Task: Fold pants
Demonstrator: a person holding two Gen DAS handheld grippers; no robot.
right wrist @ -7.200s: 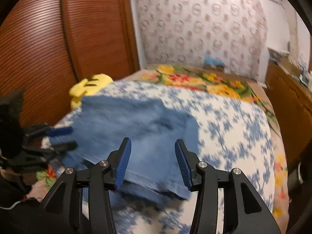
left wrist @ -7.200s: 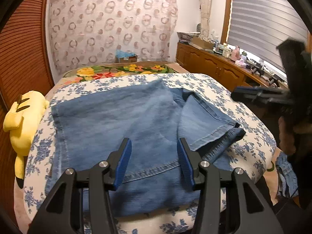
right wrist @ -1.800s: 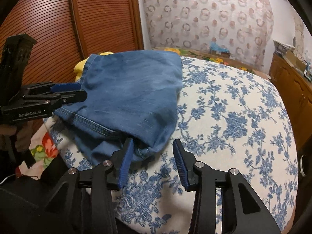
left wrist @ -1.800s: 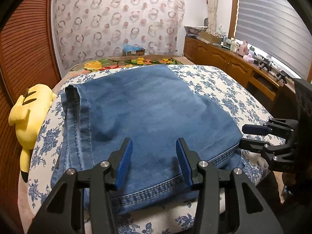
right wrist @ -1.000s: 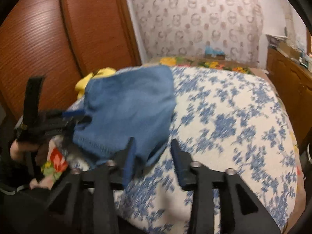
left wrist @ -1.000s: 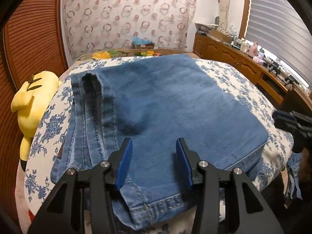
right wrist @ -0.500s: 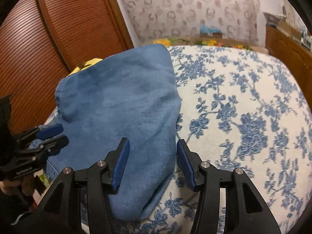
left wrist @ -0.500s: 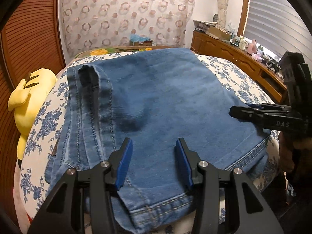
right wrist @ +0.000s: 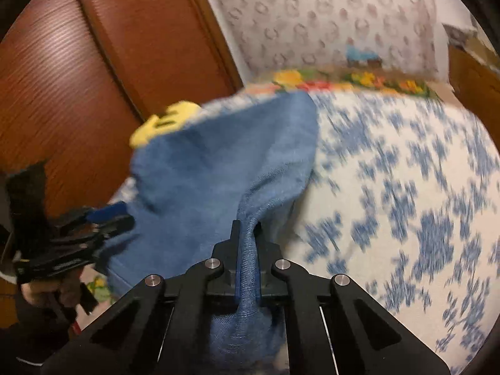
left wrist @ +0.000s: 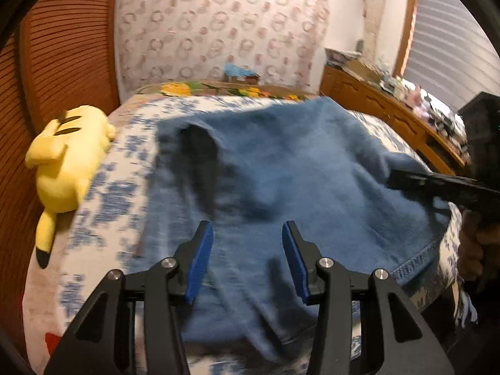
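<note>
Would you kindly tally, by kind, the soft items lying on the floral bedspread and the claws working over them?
Jeans: 1
Yellow plush toy: 1
Claws: 2, the left claw open above the denim, the right claw shut on a bunched fold of the jeans
Total: 4

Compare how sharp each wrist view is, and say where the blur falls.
Left wrist view: left hand-held gripper crisp, jeans and floral bedspread smeared. Right wrist view: right hand-held gripper crisp on the denim, bedspread print streaked, yellow plush blurred. Both bend at the edges.
</note>
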